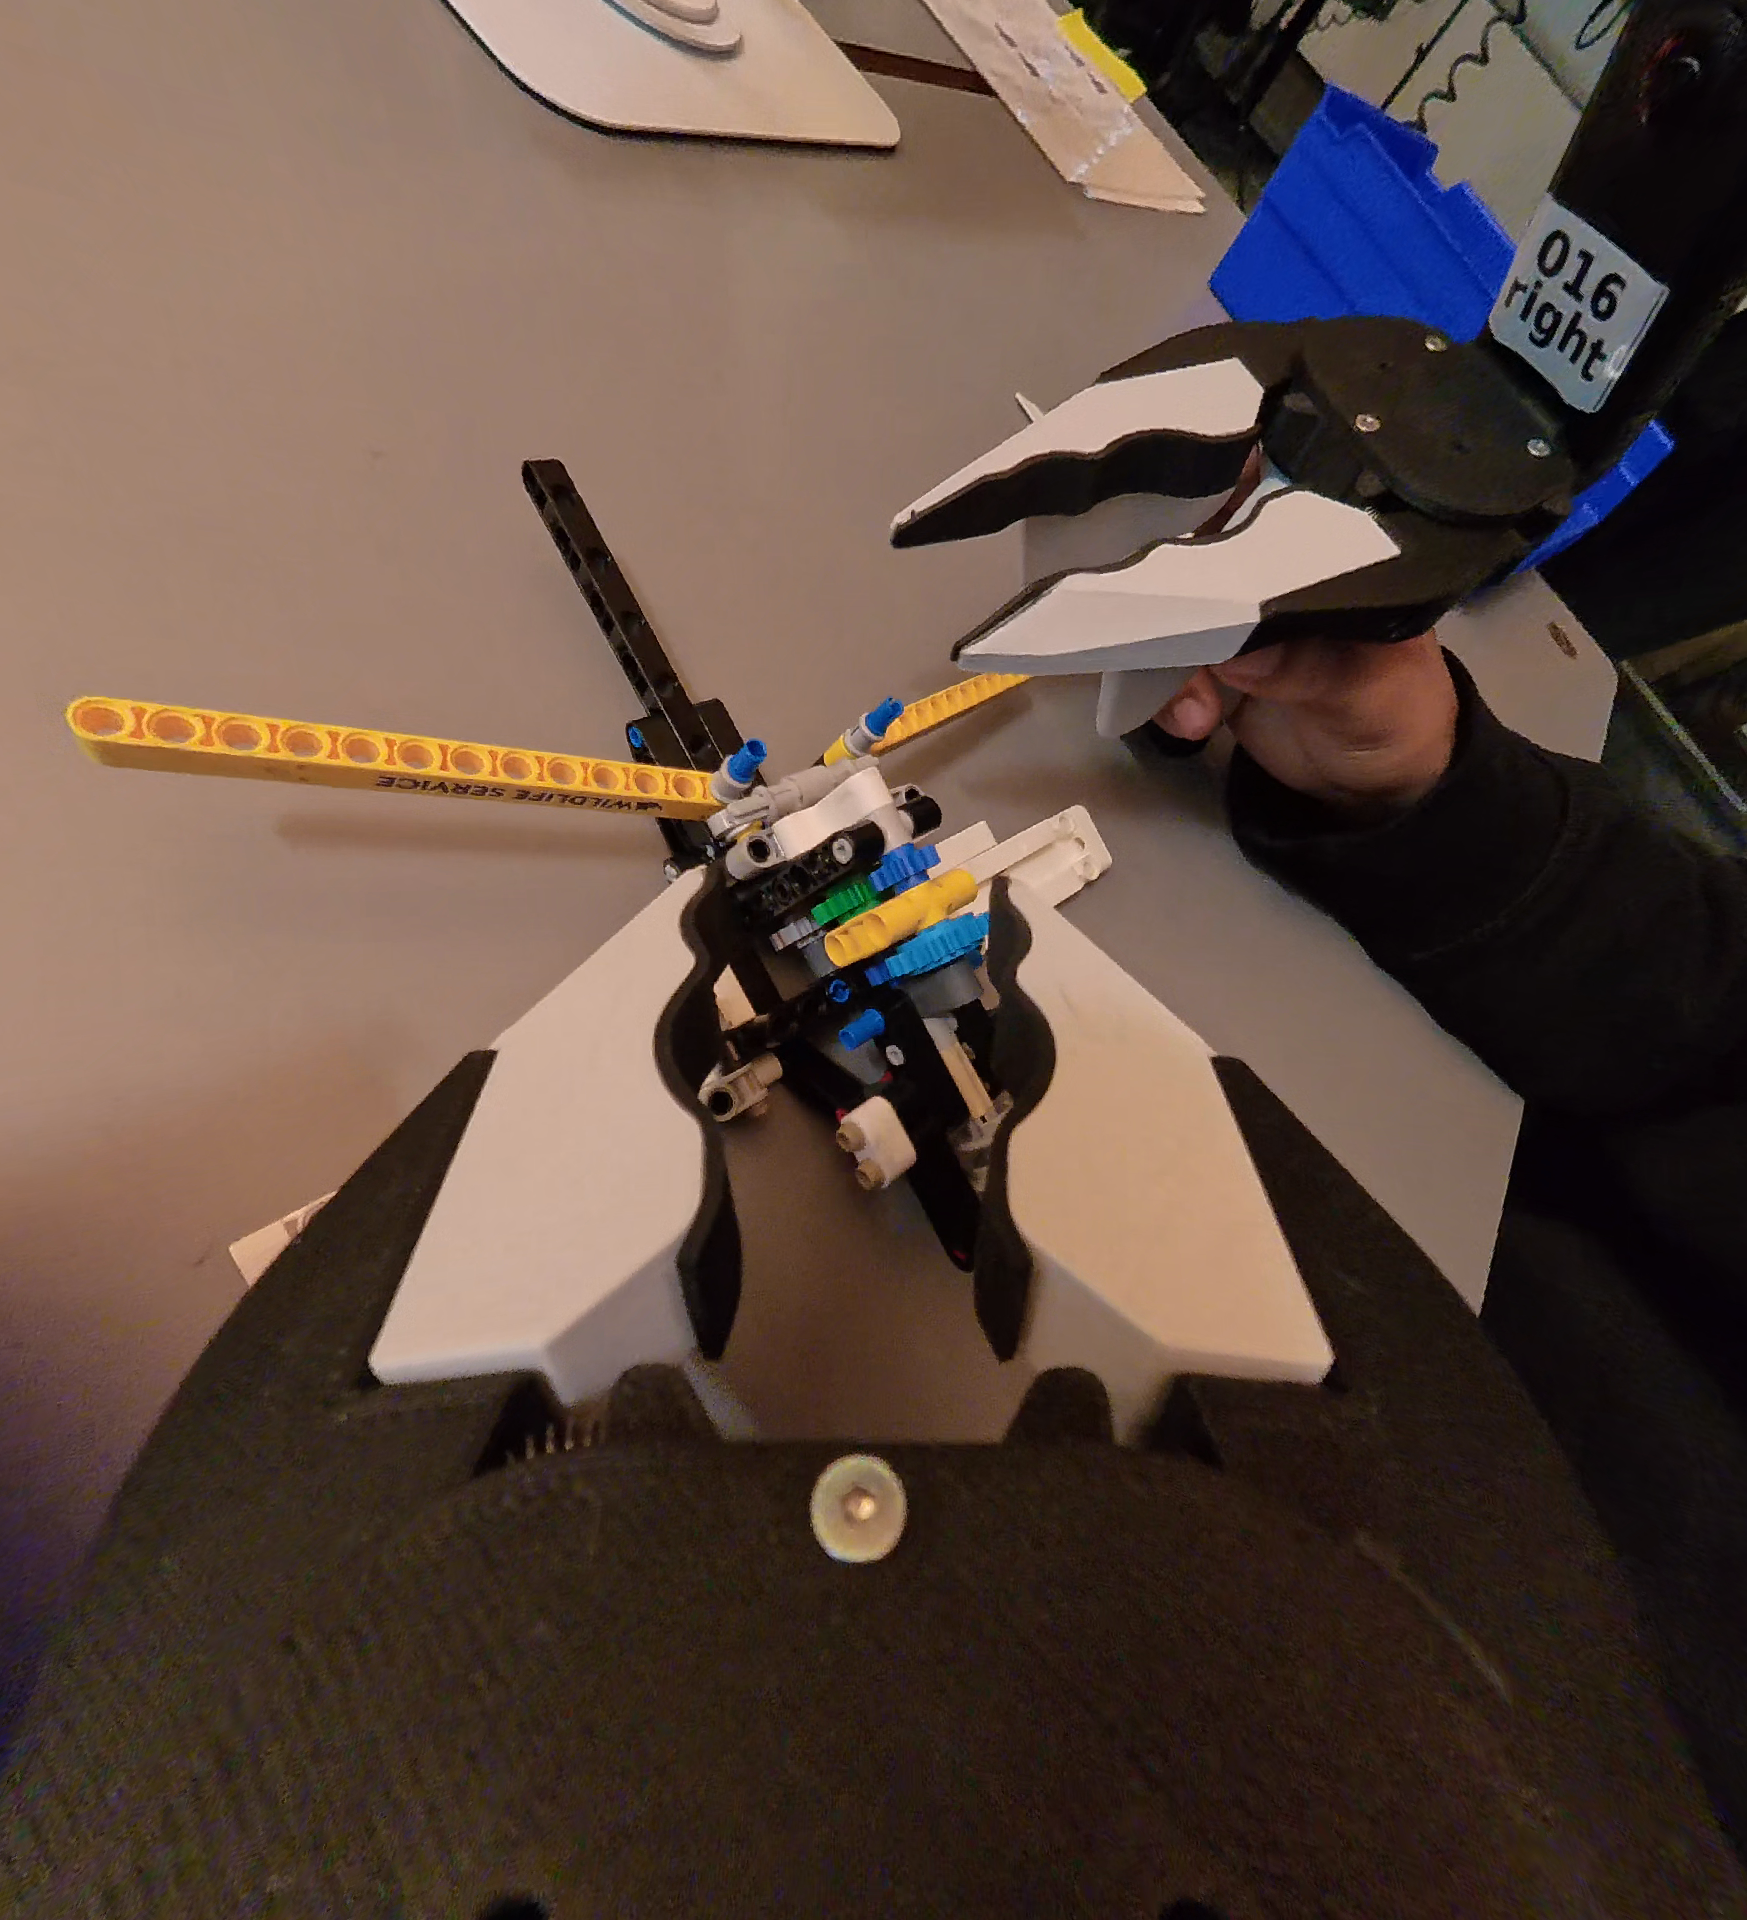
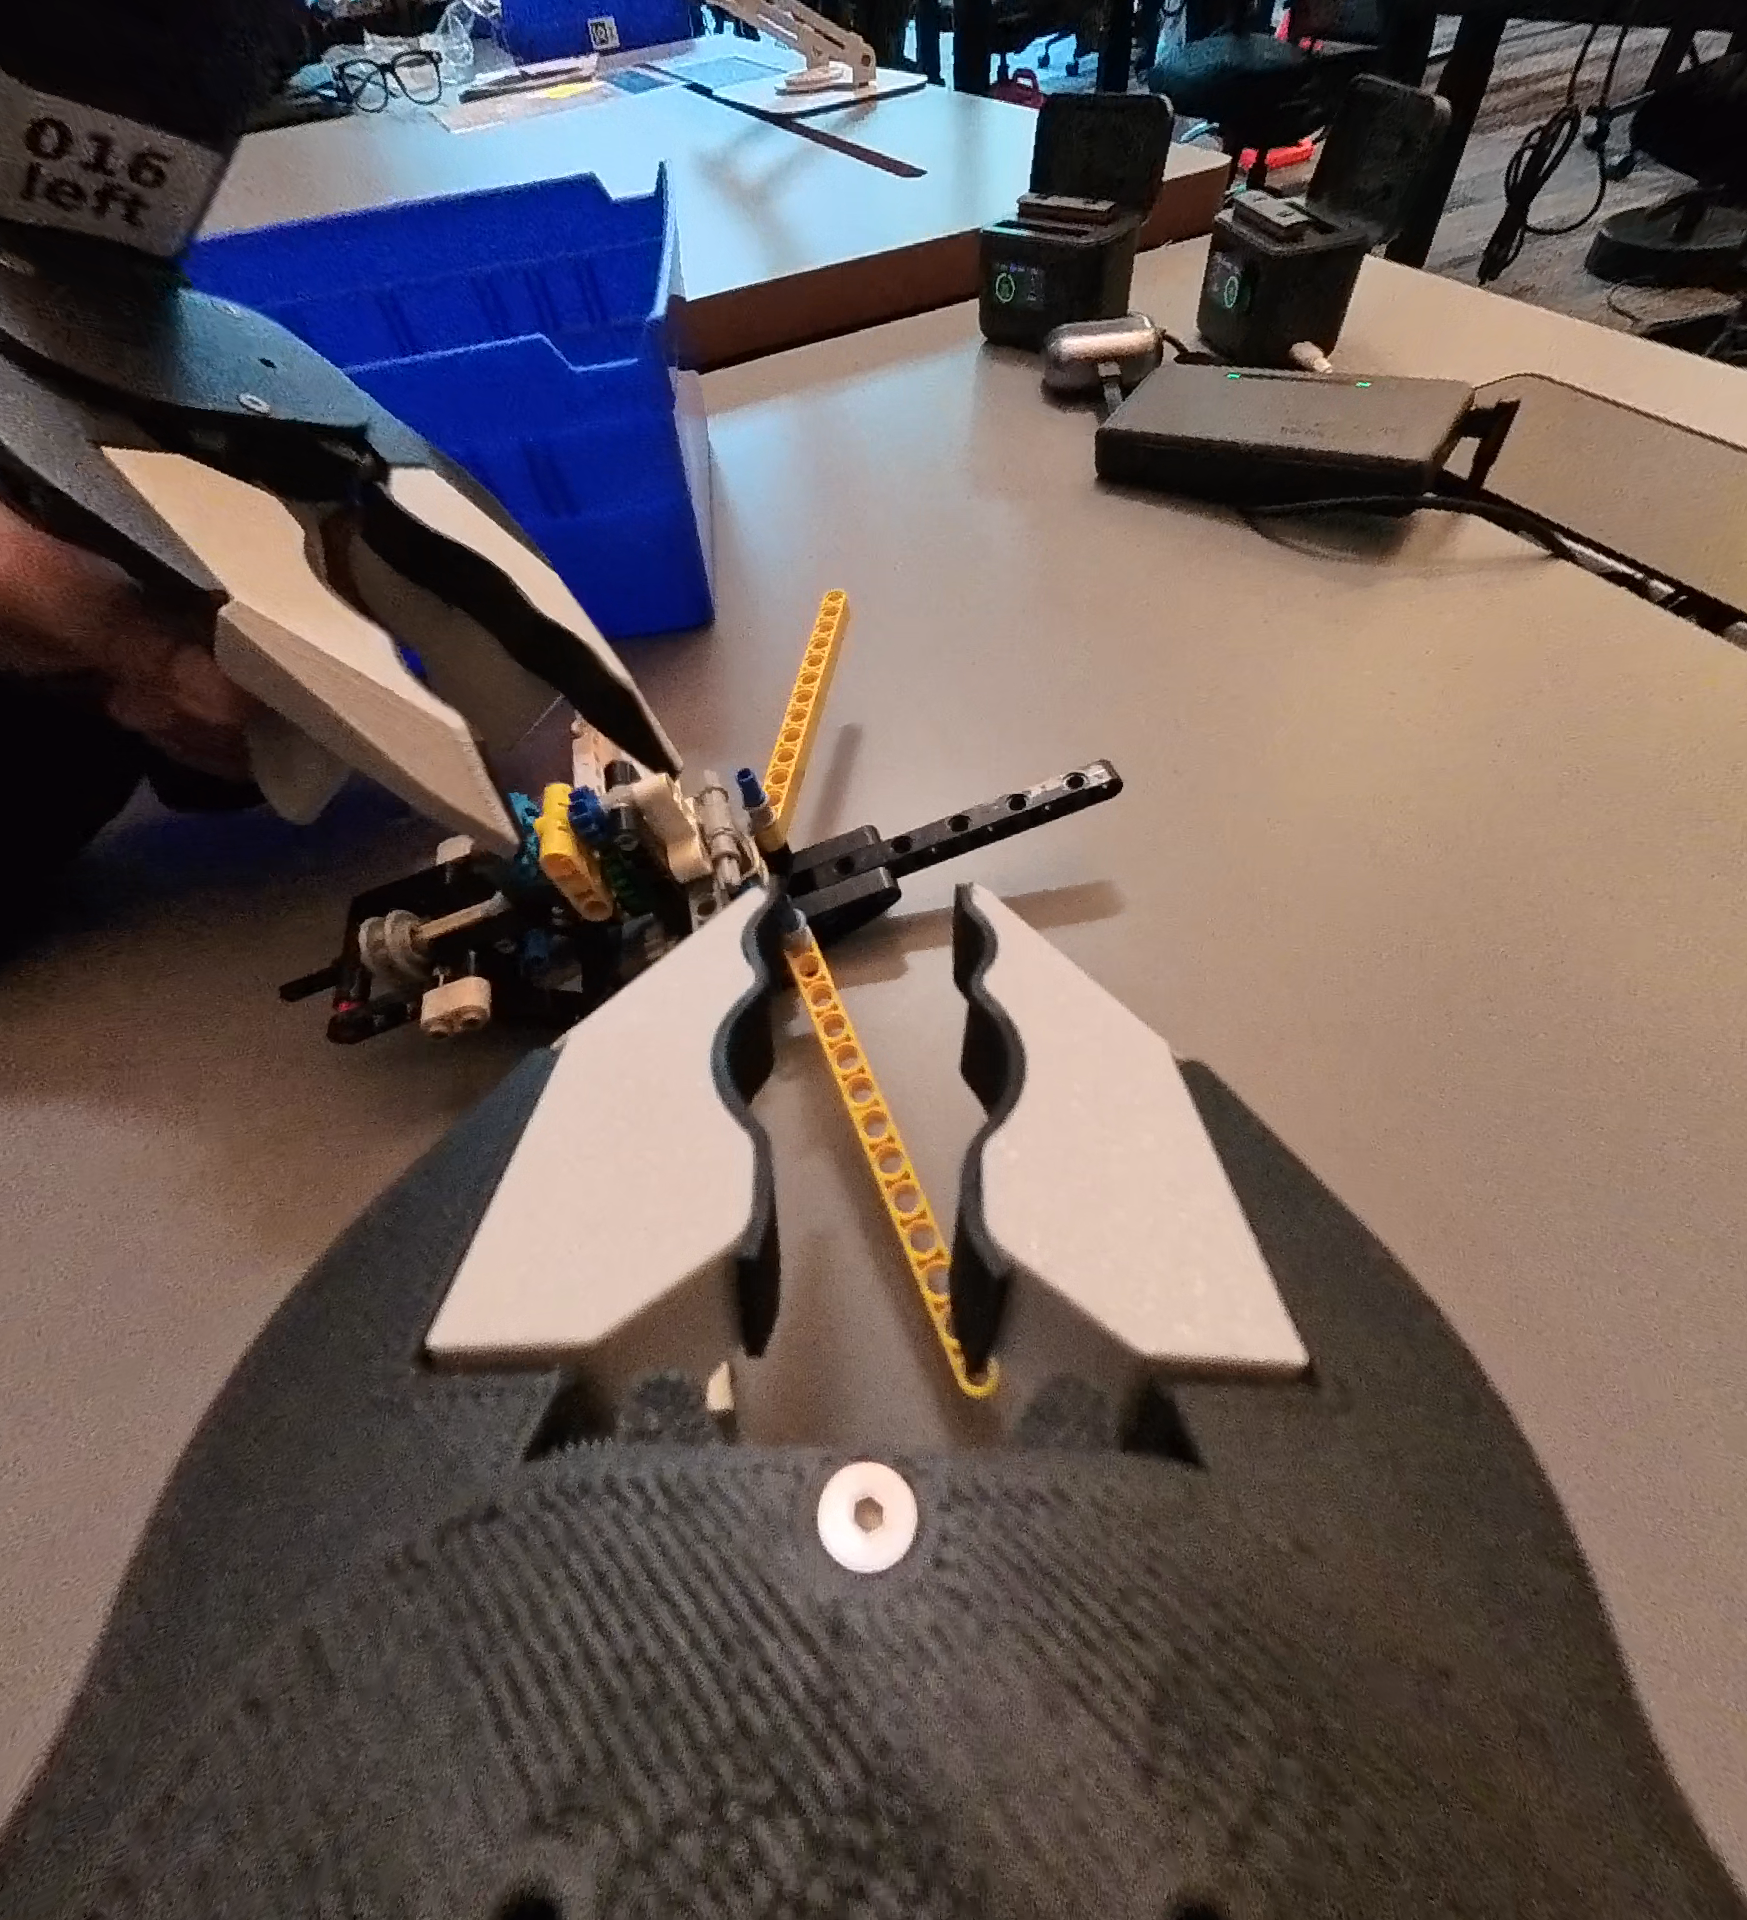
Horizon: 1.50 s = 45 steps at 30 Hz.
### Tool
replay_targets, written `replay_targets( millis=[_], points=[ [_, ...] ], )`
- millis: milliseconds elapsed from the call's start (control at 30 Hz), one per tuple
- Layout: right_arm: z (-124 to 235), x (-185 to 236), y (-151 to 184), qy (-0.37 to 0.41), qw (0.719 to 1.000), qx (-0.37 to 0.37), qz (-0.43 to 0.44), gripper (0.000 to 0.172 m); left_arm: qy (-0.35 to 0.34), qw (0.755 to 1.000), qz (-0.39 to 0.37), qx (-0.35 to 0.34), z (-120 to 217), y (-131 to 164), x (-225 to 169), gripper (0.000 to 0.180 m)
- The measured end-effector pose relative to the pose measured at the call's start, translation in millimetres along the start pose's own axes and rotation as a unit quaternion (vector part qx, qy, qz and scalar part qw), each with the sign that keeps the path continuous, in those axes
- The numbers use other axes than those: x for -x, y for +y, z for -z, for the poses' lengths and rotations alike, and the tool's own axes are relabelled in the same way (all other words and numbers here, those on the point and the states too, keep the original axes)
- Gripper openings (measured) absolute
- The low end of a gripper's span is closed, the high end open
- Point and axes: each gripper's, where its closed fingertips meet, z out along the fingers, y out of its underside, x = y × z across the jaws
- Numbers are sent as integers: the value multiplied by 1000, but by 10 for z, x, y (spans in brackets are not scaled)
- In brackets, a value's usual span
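Observation:
A toy-brick model (image 1: 838, 821) with coloured gears lies on the grey table (image 1: 225, 416). Two long yellow beams (image 1: 381, 753) and a black beam (image 1: 599, 592) stick out from it. My left gripper (image 1: 848, 894) is open and straddles the gear stack, with its pads close beside the stack. It also shows in the right wrist view (image 2: 583, 800), tips at the gears of the model (image 2: 557, 831). My right gripper (image 2: 864, 899) is open above one yellow beam (image 2: 869, 1101), which runs slantwise under the gap. In the left wrist view the right gripper (image 1: 931, 592) hovers, holding nothing.
A blue bin (image 2: 495, 343) stands just behind the model. Black charger docks (image 2: 1056, 249) and a flat black box (image 2: 1274, 426) with cables sit at the far right. A white flat part (image 1: 1056, 842) lies beside the model. A person's hand (image 1: 1336, 717) holds the right gripper. There is about 8 centimetres between the tips of the two grippers.

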Motion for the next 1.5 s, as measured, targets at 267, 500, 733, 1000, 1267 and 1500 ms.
replay_targets(
  millis=[267, 500, 733, 1000, 1267, 1500],
  points=[
    [27, 26, -47, 3, 1000, -5, 13, 30, 12, 1000, 11, -5, -14, 1, 1, 47],
    [47, 20, -75, -1, 1000, -14, 3, 30, -9, 1000, 2, 1, -20, 3, 14, 51],
    [17, 120, -69, -4, 1000, -2, 30, 29, -23, 1000, -7, 15, -155, 43, 5, 53],
    [-65, 222, 44, 2, 996, 38, 84, 23, -7, 999, -40, 18, -182, 62, -79, 35],
    [-93, 245, 132, 43, 986, 95, 130, 15, -63, 994, -79, 34, -249, 58, -57, 31],
    [-126, 234, 188, 76, 973, 126, 179, 13, -122, 981, -138, 61, -304, 78, -47, 27]
  ],
)
